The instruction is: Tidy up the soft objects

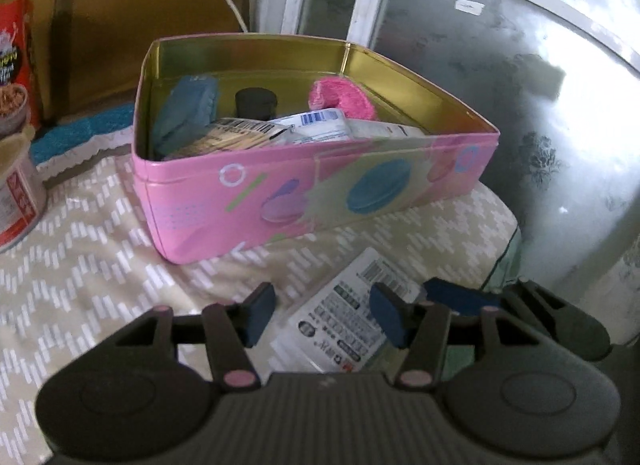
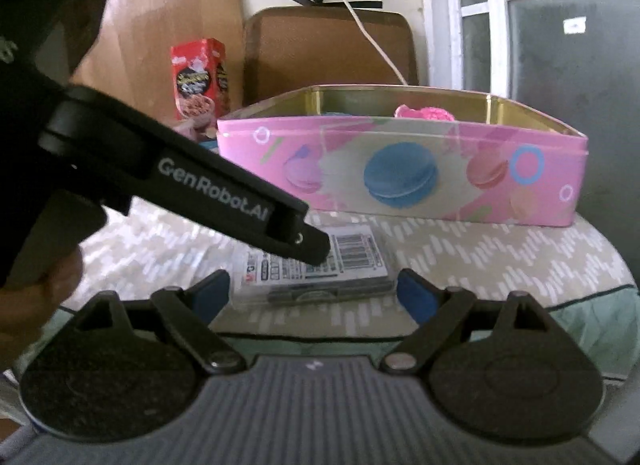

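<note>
Before the pink tin (image 2: pixel 400 185), both grippers, left (image 1: pixel 324 317) and right (image 2: pixel 312 297), hovered unclenched over the packet (image 2: pixel 320 265); next, probably, clamp it.

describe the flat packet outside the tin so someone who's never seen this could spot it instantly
Find the pink tin printed with macarons on the zigzag-patterned cloth. On the cloth just in front of it, outside it, lies a flat clear-wrapped packet with a white label. Unlike the other packets, which sit inside the tin, it lies alone on the cloth, its barcode facing up.
</note>
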A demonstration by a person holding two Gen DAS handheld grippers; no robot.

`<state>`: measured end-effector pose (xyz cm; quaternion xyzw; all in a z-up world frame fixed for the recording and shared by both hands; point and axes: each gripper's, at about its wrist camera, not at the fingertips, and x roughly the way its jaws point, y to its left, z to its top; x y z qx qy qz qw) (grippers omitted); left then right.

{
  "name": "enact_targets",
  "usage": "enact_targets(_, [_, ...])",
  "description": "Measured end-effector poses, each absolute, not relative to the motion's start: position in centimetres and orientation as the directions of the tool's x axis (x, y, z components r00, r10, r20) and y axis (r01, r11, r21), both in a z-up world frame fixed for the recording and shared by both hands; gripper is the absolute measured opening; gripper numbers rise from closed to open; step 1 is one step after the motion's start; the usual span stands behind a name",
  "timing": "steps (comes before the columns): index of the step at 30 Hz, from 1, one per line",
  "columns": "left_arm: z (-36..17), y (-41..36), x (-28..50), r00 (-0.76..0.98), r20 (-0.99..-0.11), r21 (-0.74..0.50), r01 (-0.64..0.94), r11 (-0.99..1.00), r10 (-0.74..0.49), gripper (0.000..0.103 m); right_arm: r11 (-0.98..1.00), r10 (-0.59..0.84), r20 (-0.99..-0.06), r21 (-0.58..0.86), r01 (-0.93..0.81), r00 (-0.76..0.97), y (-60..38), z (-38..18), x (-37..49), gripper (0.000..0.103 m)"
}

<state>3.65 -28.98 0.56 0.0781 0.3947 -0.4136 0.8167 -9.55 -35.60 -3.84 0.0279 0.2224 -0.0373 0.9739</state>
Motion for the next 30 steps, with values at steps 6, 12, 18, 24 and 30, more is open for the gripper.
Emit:
enact_targets(6, [1.1, -28.6, 5.2, 0.320, -0.692, -0.298, 0.690, 0.660, -0.647, 0.056, 0.993, -0.048, -0.355, 0.085, 0.083, 0.934, -38.1, -1.8, -10.8, 0.087])
enact_targets(12, [1.8, -29.1, 6.0, 0.345, -0.692, -0.275, 0.686, 0.674, -0.634, 0.054, 0.979, -0.125, -0.352, 0.106, 0.173, 0.928, -40.6, -1.5, -9.7, 0.067])
enact_targets(18, [1.2, -29.8, 8.0, 0.316, -0.719, -0.317, 0.643, 0.697, -0.619, 0.053, 0.967, -0.201, -0.359, 0.074, 0.243, 0.911, -42.6, -1.5, -7.5, 0.066])
enact_targets(24, [0.8, -29.8, 9.0, 0.354, -0.717, -0.299, 0.622, 0.724, -0.601, 0.050, 0.970, -0.205, -0.391, 0.043, 0.241, 0.897, -44.5, -1.1, -4.5, 0.069])
enact_targets(30, [0.9, -29.8, 12.2, 0.388, -0.716, -0.304, 0.575, 0.760, -0.580, 0.051, 0.988, -0.148, -0.415, -0.033, 0.148, 0.898, -44.7, -0.1, 0.3, 0.068])
